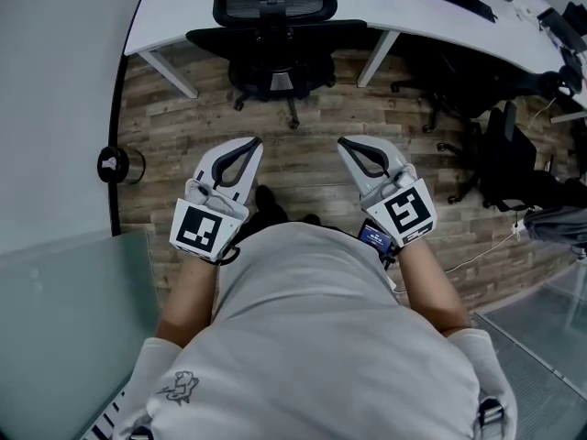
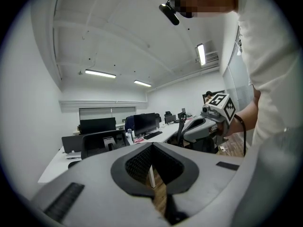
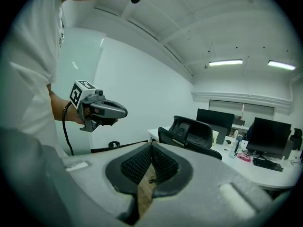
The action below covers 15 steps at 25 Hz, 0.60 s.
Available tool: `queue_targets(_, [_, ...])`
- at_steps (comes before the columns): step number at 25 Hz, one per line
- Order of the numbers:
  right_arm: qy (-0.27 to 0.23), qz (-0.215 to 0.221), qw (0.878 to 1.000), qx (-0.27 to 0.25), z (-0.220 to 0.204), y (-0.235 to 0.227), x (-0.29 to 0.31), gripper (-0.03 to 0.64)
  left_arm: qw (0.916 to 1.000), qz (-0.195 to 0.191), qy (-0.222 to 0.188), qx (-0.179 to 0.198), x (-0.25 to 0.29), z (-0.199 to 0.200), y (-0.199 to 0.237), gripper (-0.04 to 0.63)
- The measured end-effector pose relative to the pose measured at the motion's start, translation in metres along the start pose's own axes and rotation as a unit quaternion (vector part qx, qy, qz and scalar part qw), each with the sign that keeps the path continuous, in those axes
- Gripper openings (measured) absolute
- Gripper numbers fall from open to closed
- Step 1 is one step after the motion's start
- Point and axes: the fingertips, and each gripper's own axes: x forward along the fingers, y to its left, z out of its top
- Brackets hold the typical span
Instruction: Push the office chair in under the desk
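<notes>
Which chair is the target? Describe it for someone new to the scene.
Start at the long white desk across the wood floor. At its left end, between two white legs, stands a black mesh-back office chair; the other dark chairs cluster far right.

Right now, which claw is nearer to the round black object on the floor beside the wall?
Left. The left claw is just right of the round black object; the right claw is farther right.
</notes>
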Motion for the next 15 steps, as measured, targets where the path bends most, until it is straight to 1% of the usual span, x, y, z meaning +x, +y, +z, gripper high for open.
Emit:
queue_targets(7, [-0.008, 0.000, 1.000, 0.011, -0.009, 0.025, -0.036, 0.003, 0.9999, 0.001, -0.004, -0.014, -0.018, -0.002, -0.042, -0.002])
queue_targets(15, [-0.007, -0.001, 1.000, 0.015, -0.015, 0.033, -0.055, 0.003, 0.9997, -0.004, -0.005, -0.022, -0.024, -0.007, -0.067, -0.002])
